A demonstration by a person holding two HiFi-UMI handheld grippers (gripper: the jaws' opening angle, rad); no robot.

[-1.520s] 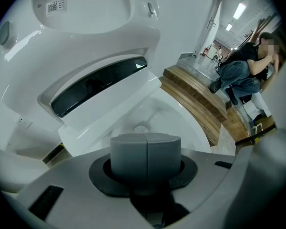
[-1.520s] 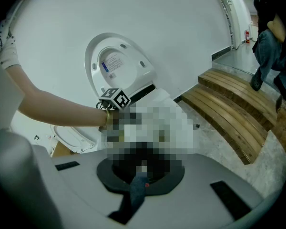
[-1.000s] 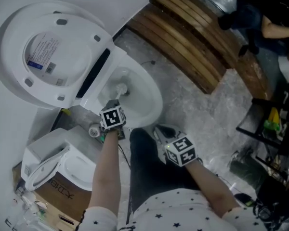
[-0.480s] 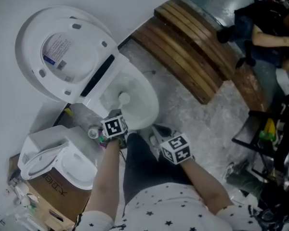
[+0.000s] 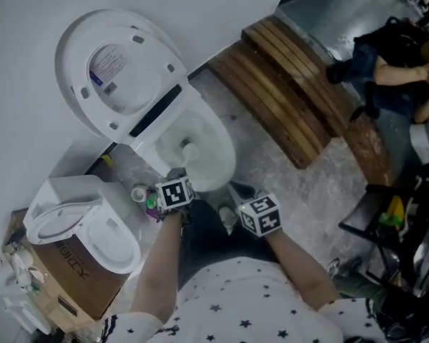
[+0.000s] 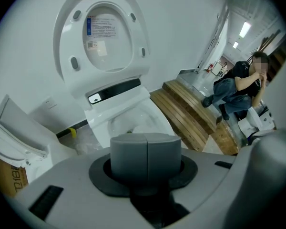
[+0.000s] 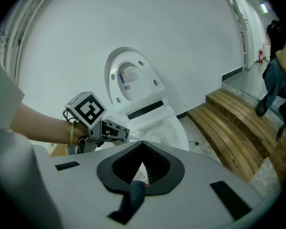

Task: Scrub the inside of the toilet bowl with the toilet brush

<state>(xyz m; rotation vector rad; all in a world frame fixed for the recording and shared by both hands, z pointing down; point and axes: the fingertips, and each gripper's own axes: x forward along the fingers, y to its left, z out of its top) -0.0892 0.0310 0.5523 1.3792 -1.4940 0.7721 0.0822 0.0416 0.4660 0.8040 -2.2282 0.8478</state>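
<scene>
The white toilet (image 5: 214,164) stands with its lid (image 5: 118,70) raised against the wall. In the head view the pale brush head (image 5: 188,148) sits inside the bowl. My left gripper (image 5: 177,174) is at the bowl's near rim, shut on the brush handle. In the left gripper view the two grey jaw halves of the left gripper (image 6: 147,149) are pressed together and hide the brush; the bowl (image 6: 133,122) lies just beyond. My right gripper (image 5: 237,209) hangs to the right above my dark trouser leg, open and holding nothing. The right gripper view shows its own spread jaws (image 7: 142,168) and the left gripper (image 7: 115,132).
A second white toilet (image 5: 86,227) rests on a cardboard box (image 5: 71,284) at the left. A small can (image 5: 138,194) lies between the two toilets. A curved wooden bench (image 5: 293,91) runs behind the bowl. A seated person (image 5: 397,56) is at upper right, a black rack (image 5: 393,216) at the right.
The head view has swung, so the toilet sits further right in the picture. The brush head has shifted a little inside the bowl. Both grippers keep their places relative to the bowl.
</scene>
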